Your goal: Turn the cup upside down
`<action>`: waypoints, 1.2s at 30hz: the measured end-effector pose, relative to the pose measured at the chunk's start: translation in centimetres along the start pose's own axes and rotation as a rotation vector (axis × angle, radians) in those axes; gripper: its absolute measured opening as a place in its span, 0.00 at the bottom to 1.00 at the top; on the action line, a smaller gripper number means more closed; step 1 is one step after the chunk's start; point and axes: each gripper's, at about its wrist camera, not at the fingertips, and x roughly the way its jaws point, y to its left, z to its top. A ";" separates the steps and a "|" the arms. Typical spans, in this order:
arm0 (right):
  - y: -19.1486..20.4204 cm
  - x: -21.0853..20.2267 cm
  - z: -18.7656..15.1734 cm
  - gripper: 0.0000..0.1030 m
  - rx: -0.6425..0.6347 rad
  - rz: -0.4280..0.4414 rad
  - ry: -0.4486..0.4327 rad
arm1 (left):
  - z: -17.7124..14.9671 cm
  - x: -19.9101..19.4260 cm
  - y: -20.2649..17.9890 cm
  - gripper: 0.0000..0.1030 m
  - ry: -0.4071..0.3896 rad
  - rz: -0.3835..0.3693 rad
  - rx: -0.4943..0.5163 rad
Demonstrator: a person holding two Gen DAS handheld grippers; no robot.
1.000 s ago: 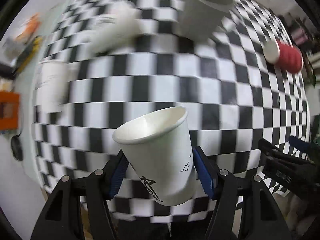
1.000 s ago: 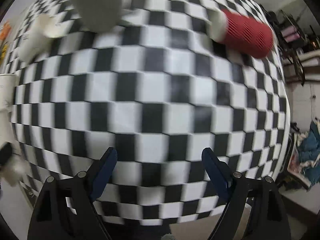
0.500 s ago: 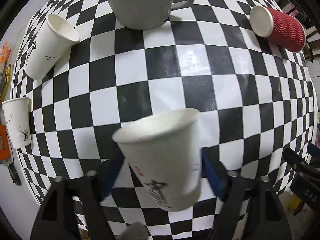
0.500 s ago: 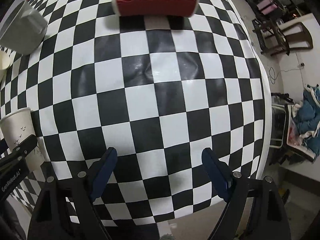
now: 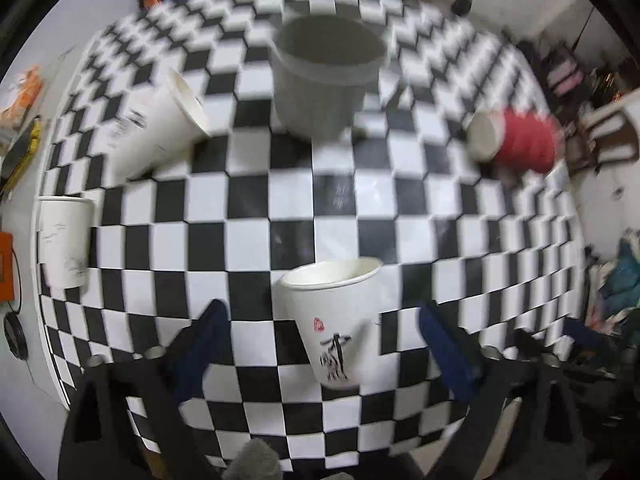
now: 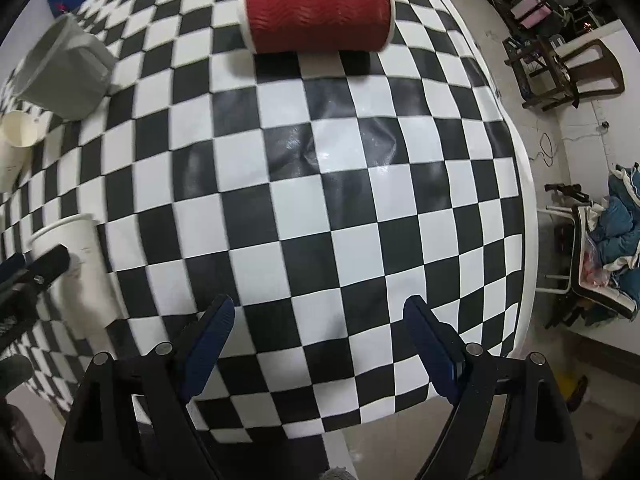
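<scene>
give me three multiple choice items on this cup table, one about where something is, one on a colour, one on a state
1. In the left wrist view, where is the white paper cup with black writing?
A. between the open fingers of the left gripper
B. inside the grey pot
C. on the floor

2. What colour is the ribbed cup lying on the checkered tablecloth?
A. green
B. red
C. yellow

3. How is the right gripper?
A. shut on a cup
B. shut on nothing
C. open and holding nothing

Answers: 1 A, it stands rim up with a gap to each finger. 2 B, its wavy sleeve is red. 3 C, only tablecloth shows between its spread fingers.
</scene>
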 end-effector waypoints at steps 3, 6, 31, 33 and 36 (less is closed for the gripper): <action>1.5 -2.9 -0.1 0.85 -0.125 0.008 -0.071 | -1.2 -4.9 2.7 1.00 -0.125 0.016 -0.046; 5.2 -6.2 -0.6 0.88 -0.410 -0.061 -0.167 | -3.3 -7.0 4.3 1.00 -0.215 0.114 -0.092; 15.6 7.9 -13.0 0.63 -2.918 -1.203 -0.559 | -10.2 7.6 13.5 1.00 0.030 0.336 -0.254; 16.3 7.0 -12.7 0.60 -2.860 -1.131 -0.526 | -10.0 7.1 14.3 1.00 0.024 0.343 -0.258; 18.7 5.6 -12.6 0.59 -2.649 -0.980 -0.378 | -9.5 6.0 15.7 1.00 -0.004 0.345 -0.273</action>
